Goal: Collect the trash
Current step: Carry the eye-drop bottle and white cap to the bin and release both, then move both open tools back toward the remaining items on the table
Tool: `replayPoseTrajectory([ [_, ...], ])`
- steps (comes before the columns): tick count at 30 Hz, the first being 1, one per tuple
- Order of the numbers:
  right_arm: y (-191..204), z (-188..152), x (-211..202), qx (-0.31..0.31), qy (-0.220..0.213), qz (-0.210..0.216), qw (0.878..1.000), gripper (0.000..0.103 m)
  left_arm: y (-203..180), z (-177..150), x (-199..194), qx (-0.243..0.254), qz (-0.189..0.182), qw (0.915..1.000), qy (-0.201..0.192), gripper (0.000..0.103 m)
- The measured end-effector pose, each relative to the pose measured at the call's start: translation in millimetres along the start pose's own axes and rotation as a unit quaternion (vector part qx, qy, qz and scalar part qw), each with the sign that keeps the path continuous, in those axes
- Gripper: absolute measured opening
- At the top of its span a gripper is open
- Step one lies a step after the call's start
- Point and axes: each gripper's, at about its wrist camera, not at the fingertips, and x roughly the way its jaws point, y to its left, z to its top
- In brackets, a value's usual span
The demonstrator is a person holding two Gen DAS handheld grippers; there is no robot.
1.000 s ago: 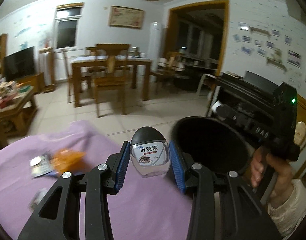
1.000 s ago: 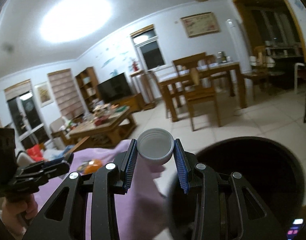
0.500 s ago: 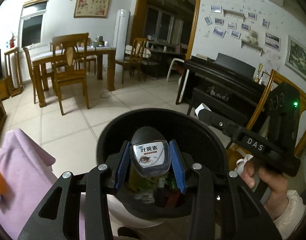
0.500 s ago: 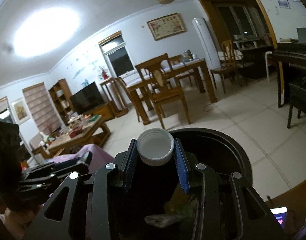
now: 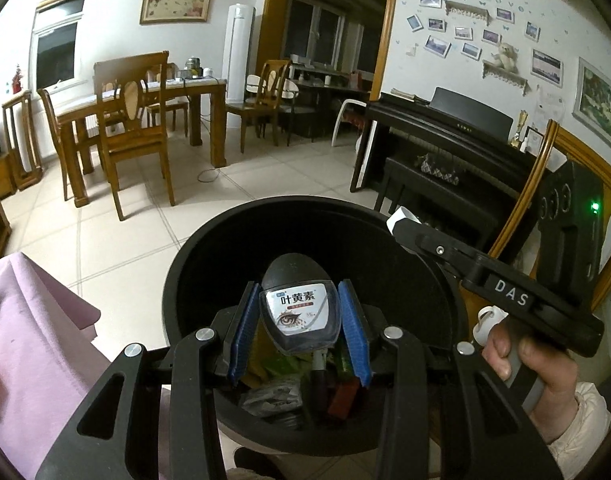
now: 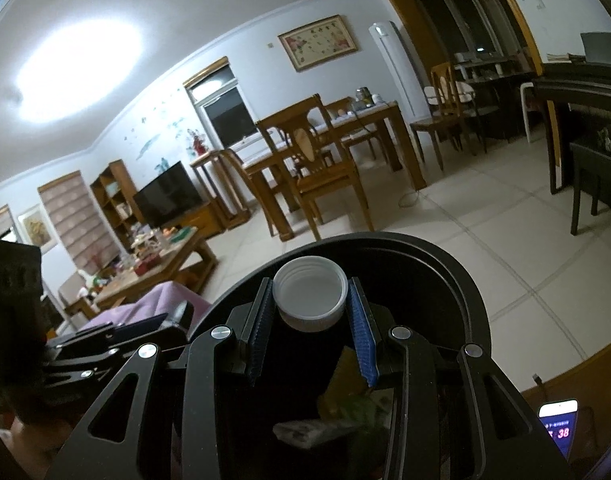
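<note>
Now both claws w/ bottle (image 5: pixel 300 316) & cap (image 6: pixel 309 298) over bin (image 5: pixel 185 264), not cloth.

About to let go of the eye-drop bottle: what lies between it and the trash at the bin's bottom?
Nothing: in the left wrist view the eye-drop bottle hangs over the bin, only air above the trash.

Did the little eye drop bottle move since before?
Yes. The eye drop bottle, clamped in the left gripper, went from above the purple cloth to over the black bin.

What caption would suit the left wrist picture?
Left gripper holds a small eye-drop bottle over a black trash bin.
</note>
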Motion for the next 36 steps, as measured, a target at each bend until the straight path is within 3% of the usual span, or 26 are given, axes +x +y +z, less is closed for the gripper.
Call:
replayPoseTrajectory([
  [8, 13, -2, -6, 0.003, 0.002, -0.001, 1.0, 0.038, -9, 4, 2, 0.011, 0.003, 0.9999, 0.004, 0.044],
  [9, 13, -2, -6, 0.004, 0.003, 0.0, 1.0, 0.04, -10, 5, -1, 0.014, 0.006, 0.9999, 0.001, 0.057],
  [11, 16, 1, -8, 0.013, -0.004, -0.001, 1.0, 0.055, -9, 6, -7, 0.018, 0.016, 0.9997, -0.011, 0.079],
  [12, 15, 1, -11, 0.017, -0.009, -0.002, 1.0, 0.063, -11, 5, -11, 0.021, 0.02, 0.9994, -0.018, 0.082],
  [14, 16, 1, -14, 0.022, -0.015, 0.0, 1.0, 0.07, -13, 6, -17, 0.033, 0.029, 0.9988, -0.022, 0.082],
  [18, 24, 1, -15, 0.018, -0.016, 0.0, 1.0, 0.072, -14, 4, -27, 0.05, 0.046, 0.9972, -0.03, 0.09],
  [23, 44, 4, -14, 0.0, -0.011, 0.008, 1.0, 0.074, -5, 1, -45, 0.051, 0.071, 0.9954, -0.037, 0.09],
  [26, 60, 5, -12, -0.009, -0.01, 0.017, 1.0, 0.081, 5, -2, -57, 0.046, 0.088, 0.9942, -0.039, 0.09],
  [31, 92, 11, 0, -0.029, 0.006, 0.037, 0.999, 0.097, 38, -14, -77, 0.022, 0.122, 0.9921, -0.02, 0.09],
  [36, 148, -1, 27, -0.08, 0.054, 0.065, 0.993, 0.098, 102, -41, -106, -0.045, 0.166, 0.9851, 0.006, 0.091],
])
